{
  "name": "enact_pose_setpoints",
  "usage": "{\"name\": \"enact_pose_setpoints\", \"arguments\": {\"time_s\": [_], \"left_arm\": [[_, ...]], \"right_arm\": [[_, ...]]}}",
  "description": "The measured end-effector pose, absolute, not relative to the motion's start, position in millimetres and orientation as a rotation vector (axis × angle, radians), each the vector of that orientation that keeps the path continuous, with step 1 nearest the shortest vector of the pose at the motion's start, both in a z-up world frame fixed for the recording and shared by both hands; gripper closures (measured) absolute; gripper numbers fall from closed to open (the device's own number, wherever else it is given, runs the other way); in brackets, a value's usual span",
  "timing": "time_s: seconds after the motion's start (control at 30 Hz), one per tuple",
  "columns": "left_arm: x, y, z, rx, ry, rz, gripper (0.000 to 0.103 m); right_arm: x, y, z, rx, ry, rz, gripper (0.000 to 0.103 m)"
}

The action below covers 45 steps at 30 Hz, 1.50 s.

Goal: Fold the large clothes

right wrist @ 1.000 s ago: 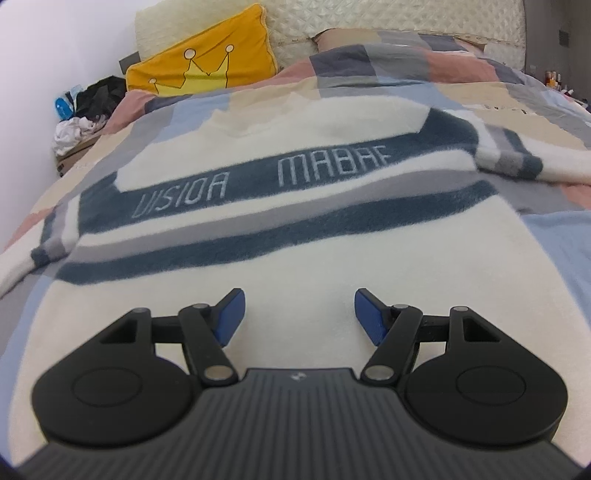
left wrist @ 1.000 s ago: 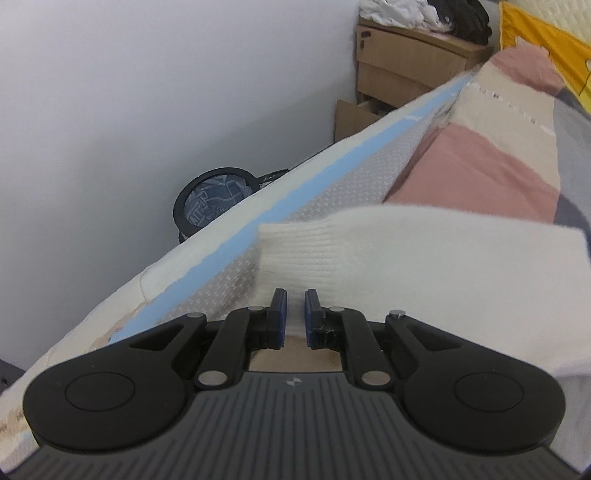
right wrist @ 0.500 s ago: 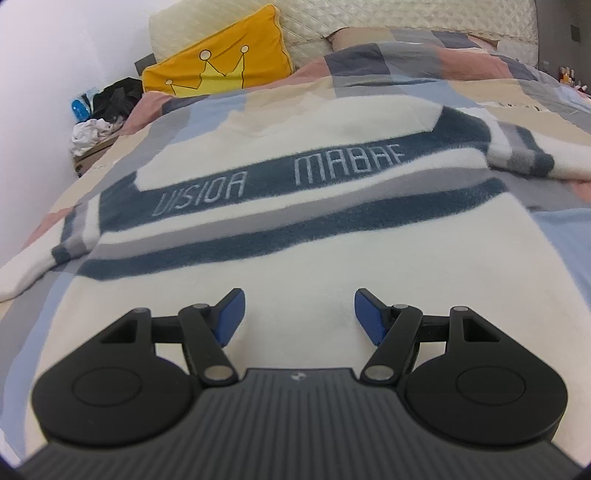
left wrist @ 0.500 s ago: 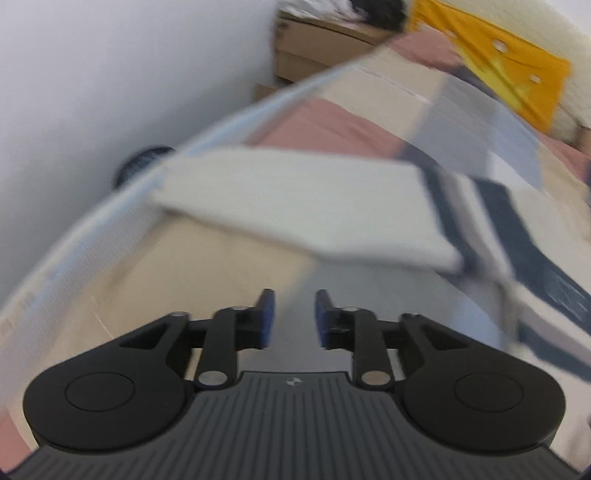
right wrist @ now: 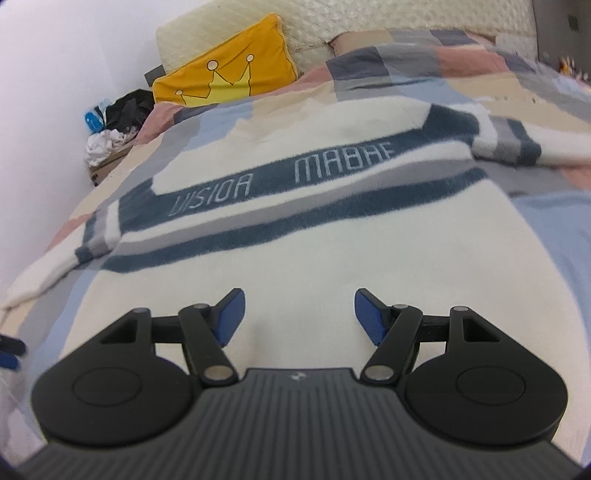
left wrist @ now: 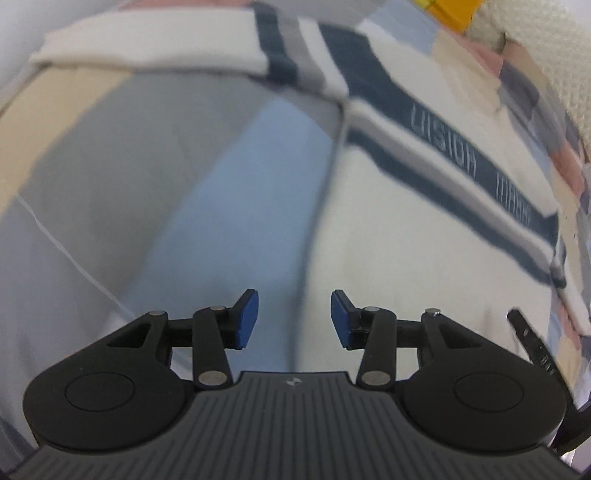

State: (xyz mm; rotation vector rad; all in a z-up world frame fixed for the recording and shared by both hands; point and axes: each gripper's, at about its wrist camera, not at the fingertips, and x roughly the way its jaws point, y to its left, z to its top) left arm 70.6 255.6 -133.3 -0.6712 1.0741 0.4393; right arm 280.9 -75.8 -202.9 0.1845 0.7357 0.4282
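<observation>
A cream sweater point(right wrist: 332, 258) with dark blue and grey chest stripes and lettering lies flat on the bed, sleeves spread to both sides. It also shows in the left wrist view point(left wrist: 424, 240), with its left sleeve point(left wrist: 155, 55) stretched out at the top. My left gripper point(left wrist: 294, 319) is open and empty, above the sweater's left side edge near the hem. My right gripper point(right wrist: 299, 317) is open and empty over the sweater's lower body. The right gripper's edge point(left wrist: 532, 347) shows at the right of the left wrist view.
A patchwork bedspread point(left wrist: 129, 166) of grey, blue, beige and pink covers the bed. A yellow crown pillow point(right wrist: 225, 77) leans on the quilted headboard point(right wrist: 369, 26). A nightstand with piled clothes point(right wrist: 110, 129) stands by the white wall at the left.
My left gripper has opened, let go of the left sleeve cuff, and swung right from the bed's edge to the sweater's lower left side. My right gripper stays open and has barely moved.
</observation>
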Motion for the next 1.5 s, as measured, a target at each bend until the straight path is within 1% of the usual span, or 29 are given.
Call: {"name": "enact_pose_setpoints", "arguments": {"time_s": [0.13,0.23,0.3,0.43,0.5,0.73,0.77,0.8,0.83,0.87,0.9,0.93,1.03,1.17,1.3,1.5], "left_arm": [[73.8,224.4,-143.5,-0.628,1.117,0.461,0.054],[74.3,216.6,-153.0,-0.632,1.154,0.505,0.053],[72.8,217.9,-159.5,-0.666,1.166,0.531,0.049],[68.1,219.8,-167.9,-0.723,1.178,0.510,0.048],[67.8,210.9,-172.1,-0.699,1.201,0.499,0.044],[61.0,186.4,-181.9,-0.667,1.201,0.494,0.044],[63.0,185.0,-182.5,-0.665,1.202,0.493,0.046],[62.6,185.2,-182.4,-0.669,1.201,0.486,0.056],[61.6,185.6,-181.6,-0.675,1.205,0.473,0.063],[60.3,186.7,-180.6,-0.677,1.209,0.454,0.080],[61.2,185.0,-177.6,-0.662,1.218,0.437,0.091],[61.6,182.3,-172.3,-0.628,1.222,0.422,0.093],[57.8,186.5,-155.8,-0.618,1.215,0.403,0.094],[41.7,211.7,-136.5,-0.628,1.211,0.439,0.094],[30.8,229.5,-137.8,-0.629,1.234,0.472,0.094],[47.9,218.0,-159.3,-0.606,1.263,0.496,0.093]], "right_arm": [[283.1,-81.5,-204.6,0.228,0.754,0.429,0.035],[284.5,-80.8,-206.0,0.223,0.761,0.426,0.035],[284.7,-79.0,-207.0,0.217,0.767,0.426,0.035],[282.2,-76.3,-206.4,0.193,0.762,0.435,0.035],[281.9,-75.9,-206.1,0.194,0.761,0.441,0.035],[284.3,-76.1,-206.4,0.199,0.764,0.442,0.035],[284.3,-76.3,-206.3,0.201,0.764,0.442,0.035],[284.2,-76.8,-206.0,0.202,0.763,0.440,0.035],[284.3,-77.3,-206.0,0.204,0.763,0.439,0.035],[284.7,-78.0,-205.8,0.206,0.763,0.438,0.035],[285.2,-78.6,-205.7,0.207,0.763,0.436,0.035],[285.3,-79.0,-205.6,0.208,0.763,0.434,0.035],[286.5,-82.3,-203.9,0.216,0.755,0.425,0.035],[287.5,-86.9,-201.7,0.228,0.746,0.412,0.035],[289.2,-86.6,-201.6,0.194,0.748,0.389,0.035],[293.5,-87.6,-206.4,0.159,0.777,0.374,0.035]]}}
